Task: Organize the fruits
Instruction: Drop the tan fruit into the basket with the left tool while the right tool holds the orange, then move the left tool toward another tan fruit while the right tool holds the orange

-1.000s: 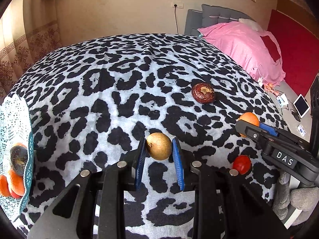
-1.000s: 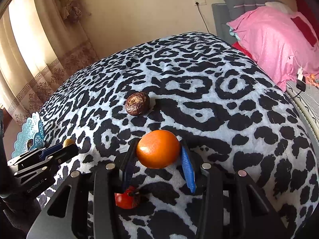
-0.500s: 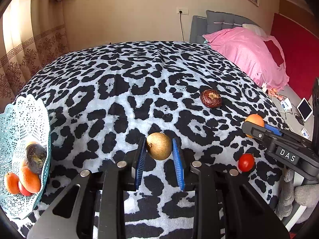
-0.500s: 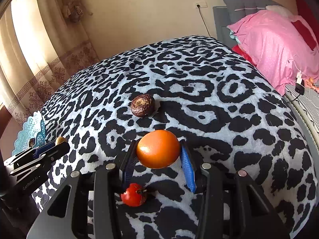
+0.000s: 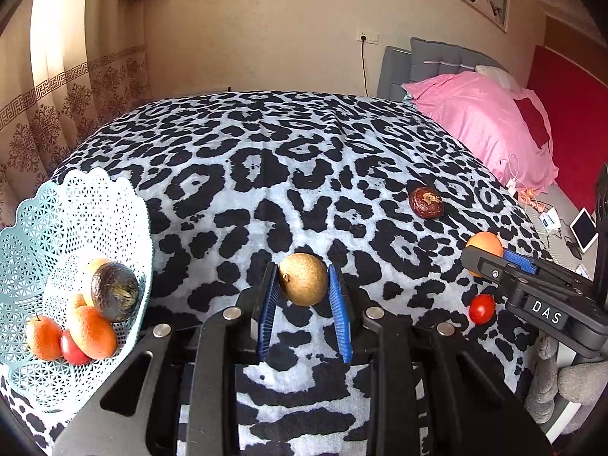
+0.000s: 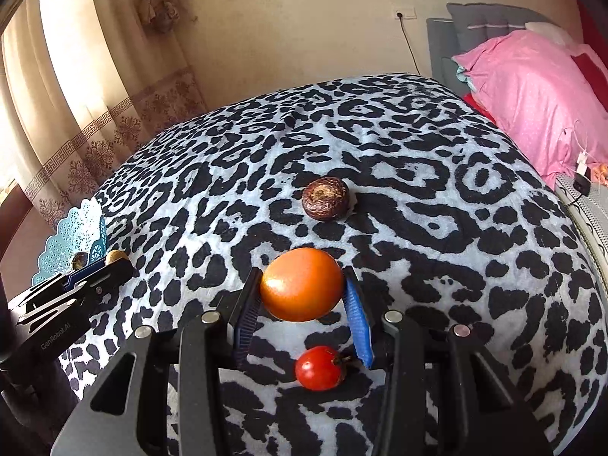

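Note:
My left gripper (image 5: pixel 304 292) is shut on a round tan-brown fruit (image 5: pixel 303 279), held above the leopard-print blanket (image 5: pixel 266 174). To its left stands a teal lattice basket (image 5: pixel 57 228) holding several fruits, among them oranges (image 5: pixel 92 331) and a dark wrinkled one (image 5: pixel 114 291). My right gripper (image 6: pixel 302 296) is shut on an orange (image 6: pixel 302 284), lifted off the blanket. Below the orange a small red tomato (image 6: pixel 320 368) lies on the blanket. A dark brown wrinkled fruit (image 6: pixel 325 198) rests farther out. In the left wrist view the right gripper (image 5: pixel 490 262), tomato (image 5: pixel 481 308) and brown fruit (image 5: pixel 426 202) show at right.
A pink pillow (image 5: pixel 482 125) and grey headboard (image 5: pixel 429 57) lie at the back right. Curtains (image 6: pixel 76 87) hang at the left. A phone and cables (image 5: pixel 562 224) sit on a striped surface past the blanket's right edge. The left gripper (image 6: pixel 72 288) and basket (image 6: pixel 72 235) show at left in the right wrist view.
Both grippers have risen and tilted back with their fruits. The left wrist view has swung so the basket is more fully in sight. The tomato shows clear under the orange.

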A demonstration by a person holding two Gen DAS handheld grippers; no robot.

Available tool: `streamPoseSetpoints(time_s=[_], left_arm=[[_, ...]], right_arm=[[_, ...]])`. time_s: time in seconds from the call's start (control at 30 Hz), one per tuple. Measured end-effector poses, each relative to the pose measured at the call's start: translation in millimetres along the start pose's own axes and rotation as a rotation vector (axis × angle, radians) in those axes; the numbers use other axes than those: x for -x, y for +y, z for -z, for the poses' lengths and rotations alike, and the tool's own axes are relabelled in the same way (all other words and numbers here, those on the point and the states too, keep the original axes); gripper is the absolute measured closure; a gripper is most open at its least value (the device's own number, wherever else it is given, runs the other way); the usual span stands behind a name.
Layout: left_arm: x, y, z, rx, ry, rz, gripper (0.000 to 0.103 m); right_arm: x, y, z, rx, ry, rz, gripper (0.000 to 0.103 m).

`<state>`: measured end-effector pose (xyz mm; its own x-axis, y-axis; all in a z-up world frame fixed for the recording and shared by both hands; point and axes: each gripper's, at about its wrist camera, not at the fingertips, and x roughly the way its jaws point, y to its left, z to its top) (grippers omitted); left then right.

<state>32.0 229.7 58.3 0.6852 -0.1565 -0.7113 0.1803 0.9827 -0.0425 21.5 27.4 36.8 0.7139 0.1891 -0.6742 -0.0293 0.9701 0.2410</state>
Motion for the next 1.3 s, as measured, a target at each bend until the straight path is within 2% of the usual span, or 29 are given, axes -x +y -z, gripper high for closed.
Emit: streamPoseSetpoints(time_s=[0.37, 0.9, 1.03, 1.3], left_arm=[[19.2, 46.7, -3.2, 0.091, -0.047, -0.042, 0.076], [43.0, 138.4, 1.6, 0.259, -0.091, -0.136, 0.076], [51.0, 136.5, 8.3, 0.248, -0.085, -0.106, 0.074], [51.8, 94.2, 31.5, 0.165, -0.015, 0.020, 0.069]], right_arm=[[-4.8, 34.6, -0.6, 0.037, 0.027, -0.055, 0.060], [-12.7, 82.7, -0.1, 0.119, 0.047, -0.097, 0.060], [-14.1, 85.8, 2.0, 0.121, 0.053, -0.105, 0.060], [-15.1, 82.3, 6.3, 0.110, 0.059, -0.109, 0.060]])
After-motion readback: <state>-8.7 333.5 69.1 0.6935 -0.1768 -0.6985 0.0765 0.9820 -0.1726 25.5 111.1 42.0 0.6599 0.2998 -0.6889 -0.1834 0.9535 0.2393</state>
